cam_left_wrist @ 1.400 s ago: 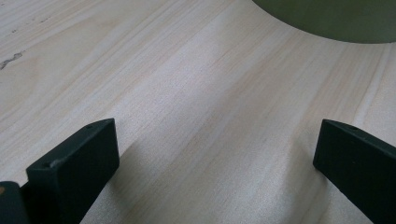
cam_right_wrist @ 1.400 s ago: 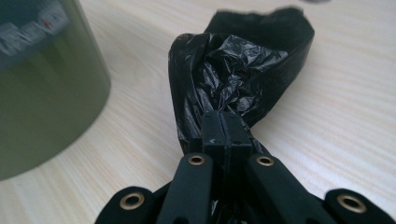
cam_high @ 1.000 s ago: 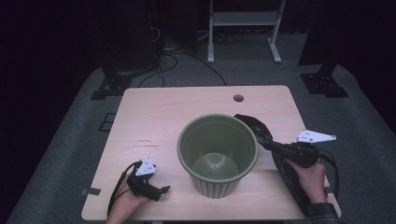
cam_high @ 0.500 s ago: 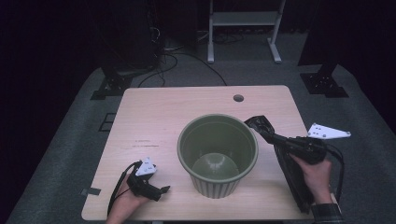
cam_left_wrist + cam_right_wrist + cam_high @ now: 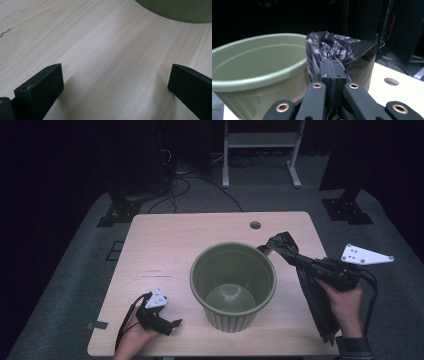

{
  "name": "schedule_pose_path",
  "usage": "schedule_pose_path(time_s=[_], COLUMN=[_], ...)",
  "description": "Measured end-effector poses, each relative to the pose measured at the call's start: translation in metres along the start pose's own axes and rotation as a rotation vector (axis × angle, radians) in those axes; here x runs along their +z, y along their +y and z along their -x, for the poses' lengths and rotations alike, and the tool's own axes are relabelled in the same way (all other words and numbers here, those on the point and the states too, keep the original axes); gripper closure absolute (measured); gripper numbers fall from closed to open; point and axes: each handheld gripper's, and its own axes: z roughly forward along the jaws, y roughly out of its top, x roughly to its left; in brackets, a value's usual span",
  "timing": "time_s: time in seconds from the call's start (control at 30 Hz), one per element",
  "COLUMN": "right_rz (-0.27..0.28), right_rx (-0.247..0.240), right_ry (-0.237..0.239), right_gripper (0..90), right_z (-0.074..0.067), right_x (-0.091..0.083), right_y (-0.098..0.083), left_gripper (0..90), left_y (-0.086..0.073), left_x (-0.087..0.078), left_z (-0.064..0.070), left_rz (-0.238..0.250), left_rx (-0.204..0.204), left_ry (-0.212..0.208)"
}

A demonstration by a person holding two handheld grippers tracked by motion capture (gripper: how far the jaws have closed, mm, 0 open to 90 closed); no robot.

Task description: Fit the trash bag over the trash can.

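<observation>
Your right hand-held gripper (image 5: 331,71) is clamped on a crumpled black plastic bag (image 5: 332,47), lifted just beside the rim of the green bin (image 5: 233,287); the bag's tail drapes toward the bench (image 5: 170,245). Your left hand-held gripper (image 5: 115,82) rests on the bench, jaws wide apart, holding nothing.

A bin (image 5: 233,287) stands on the table (image 5: 170,240), about midway across and toward the near edge. Right of it, the right gripper (image 5: 295,257) is raised above the tabletop, clamped on a bag (image 5: 282,242) — the bunched end sits just beside the bin's right rim, the rest hangs down past the hand. Left of the bin, near the front edge, the left gripper (image 5: 172,324) rests low, jaws apart — pointing toward the bin. A hole (image 5: 255,225) lies behind the bin
</observation>
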Motion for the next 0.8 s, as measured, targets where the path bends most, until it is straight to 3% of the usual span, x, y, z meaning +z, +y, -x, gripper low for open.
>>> schedule_pose_path(time_s=[0.57, 0.8], right_rz=[0.091, 0.129], right_rx=[-0.047, -0.094], right_ry=[0.070, 0.097], right_gripper=[90.0, 90.0], right_z=[-0.009, -0.018], right_x=[-0.005, -0.007], right_y=[0.051, 0.078], left_gripper=[0.0, 0.0], left_y=[0.000, 0.000], left_x=[0.000, 0.000], left_z=[0.000, 0.000], left_rz=[-0.001, 0.000], left_rx=[0.002, 0.001], left_ry=[0.000, 0.001])
